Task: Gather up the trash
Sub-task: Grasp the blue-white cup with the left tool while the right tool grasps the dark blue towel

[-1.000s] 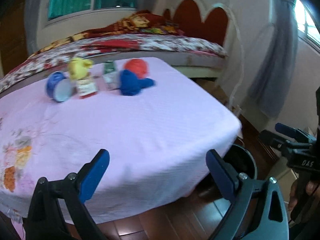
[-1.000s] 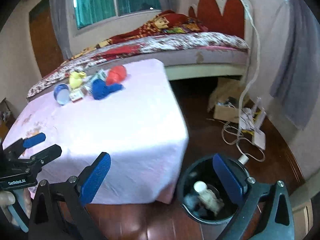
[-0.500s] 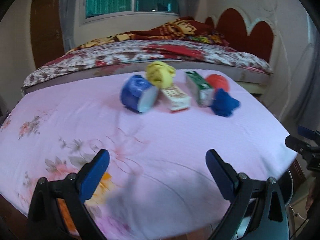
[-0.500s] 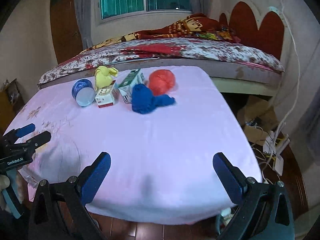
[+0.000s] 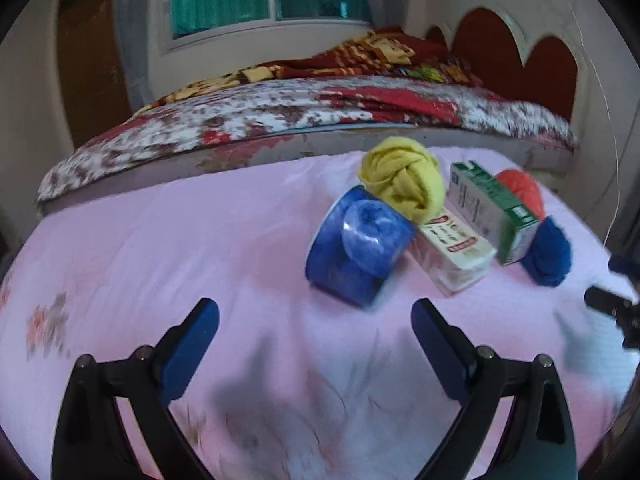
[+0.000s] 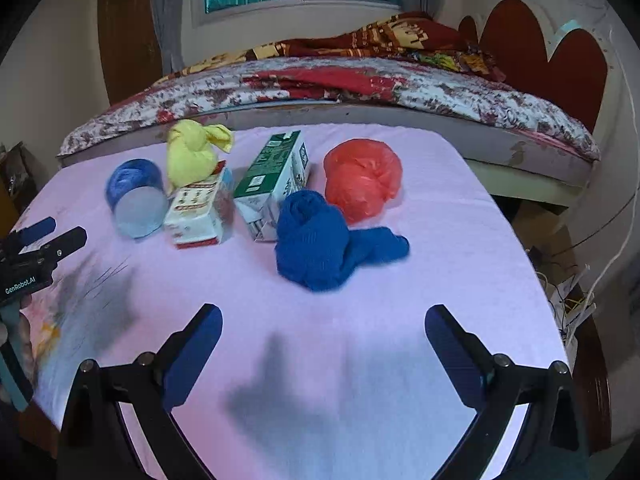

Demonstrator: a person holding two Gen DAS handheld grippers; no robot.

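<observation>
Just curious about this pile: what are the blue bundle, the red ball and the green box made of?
Blue bundle: soft matte cloth, knotted, seemingly knit. Red ball: thin, shiny, crinkled plastic, likely a bag. Green box: printed cardboard, folded like a drink carton.

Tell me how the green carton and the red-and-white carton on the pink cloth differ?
The green and white carton looks longer and taller than the red and white carton. The green one lies with nothing on it, while the red and white one has a knotted yellow cloth bundle resting against its far end. The green one sits nearer the crumpled blue cloth. Both are small boxes lying on their sides on the pink tablecloth.
</observation>
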